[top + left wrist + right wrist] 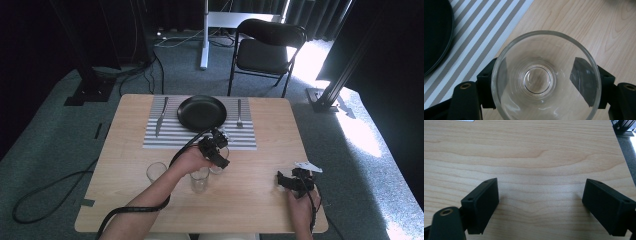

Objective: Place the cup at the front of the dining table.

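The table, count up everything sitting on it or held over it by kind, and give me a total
Glasses: 3, one gripped in the left claw, two standing, and
Plate: 1, black
Knife: 1
Fork: 1
Striped placemat: 1
Total: 7

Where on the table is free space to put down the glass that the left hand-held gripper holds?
Bare wood lies between the placemat and the right table edge, and left of the placemat. It is crowded near the two standing glasses, under the left hand-held gripper and its held glass.
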Action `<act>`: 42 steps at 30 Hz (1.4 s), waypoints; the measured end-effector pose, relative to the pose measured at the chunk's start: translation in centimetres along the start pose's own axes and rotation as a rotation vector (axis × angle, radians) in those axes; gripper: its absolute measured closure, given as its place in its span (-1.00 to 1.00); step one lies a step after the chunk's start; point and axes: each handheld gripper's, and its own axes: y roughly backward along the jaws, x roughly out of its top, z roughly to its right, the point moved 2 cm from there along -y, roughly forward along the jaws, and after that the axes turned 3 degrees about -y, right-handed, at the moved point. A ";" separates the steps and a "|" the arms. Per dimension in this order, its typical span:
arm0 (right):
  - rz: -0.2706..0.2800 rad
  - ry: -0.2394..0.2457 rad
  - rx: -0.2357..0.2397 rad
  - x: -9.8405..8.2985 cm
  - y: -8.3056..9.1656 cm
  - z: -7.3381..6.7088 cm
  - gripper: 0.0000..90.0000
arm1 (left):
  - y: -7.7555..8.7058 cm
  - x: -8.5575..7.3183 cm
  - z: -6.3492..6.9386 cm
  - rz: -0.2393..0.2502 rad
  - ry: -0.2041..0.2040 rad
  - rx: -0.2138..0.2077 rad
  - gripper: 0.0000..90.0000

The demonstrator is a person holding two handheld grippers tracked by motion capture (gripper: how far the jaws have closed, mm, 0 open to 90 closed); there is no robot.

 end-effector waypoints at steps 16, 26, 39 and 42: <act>0.000 0.001 0.000 0.0 0.0 0.0 -0.71 | 1.5 -3.1 -2.5 -0.013 0.073 0.039 -0.36; 0.000 0.001 0.000 0.0 0.0 0.0 -0.71 | 2.3 -5.3 -4.0 -0.020 0.120 0.070 -0.36; -0.001 0.001 0.000 0.0 0.0 0.0 -0.71 | 2.9 -7.9 -5.2 -0.030 0.175 0.084 -0.36; -0.001 0.001 0.000 0.0 0.0 0.0 -0.71 | 3.0 -8.4 -5.6 -0.035 0.191 0.083 -0.36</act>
